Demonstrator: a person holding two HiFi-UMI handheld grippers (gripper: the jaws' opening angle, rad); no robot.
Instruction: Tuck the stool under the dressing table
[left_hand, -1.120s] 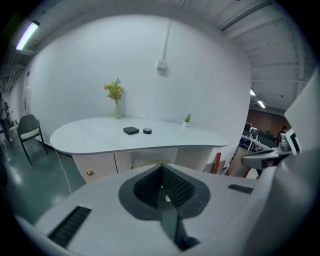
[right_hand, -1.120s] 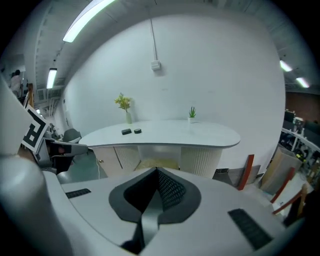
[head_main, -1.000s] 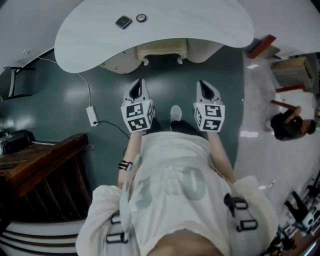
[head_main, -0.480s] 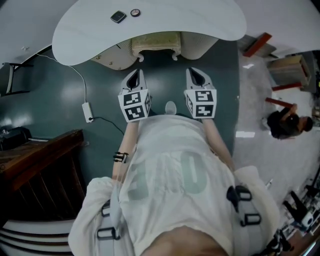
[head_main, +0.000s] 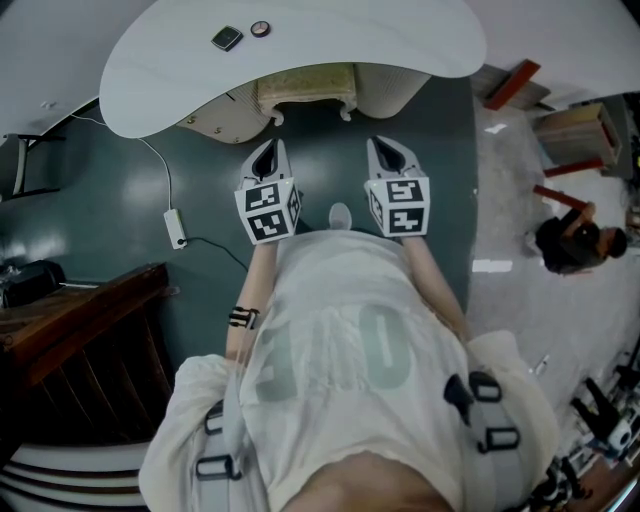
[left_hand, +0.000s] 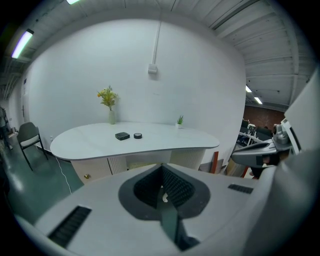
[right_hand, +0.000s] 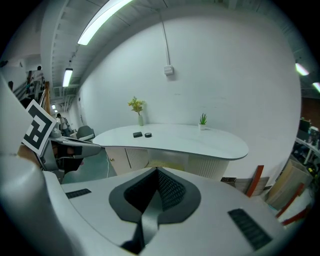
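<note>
A white kidney-shaped worktop (head_main: 330, 55) spans 12 o'clock above a teal floor (head_main: 100, 200), with dark wooden furniture (head_main: 80, 320) at 8 o'clock. The cream stool (head_main: 305, 90) sits tucked under the worktop's front edge. The left claw (head_main: 266, 158) and right claw (head_main: 390, 152) are both closed and empty, nearer the stool than a second ago.

Table (head_main: 400, 55): smooth matt white. Floor (head_main: 90, 190): glossy teal. Stool (head_main: 305, 88): cream, cloth-like. Left gripper (left_hand: 162, 171), right gripper (right_hand: 156, 174): matt plastic, ribbed pads (left_hand: 176, 186).

Dim, fisheye warp, ceiling tube glare
</note>
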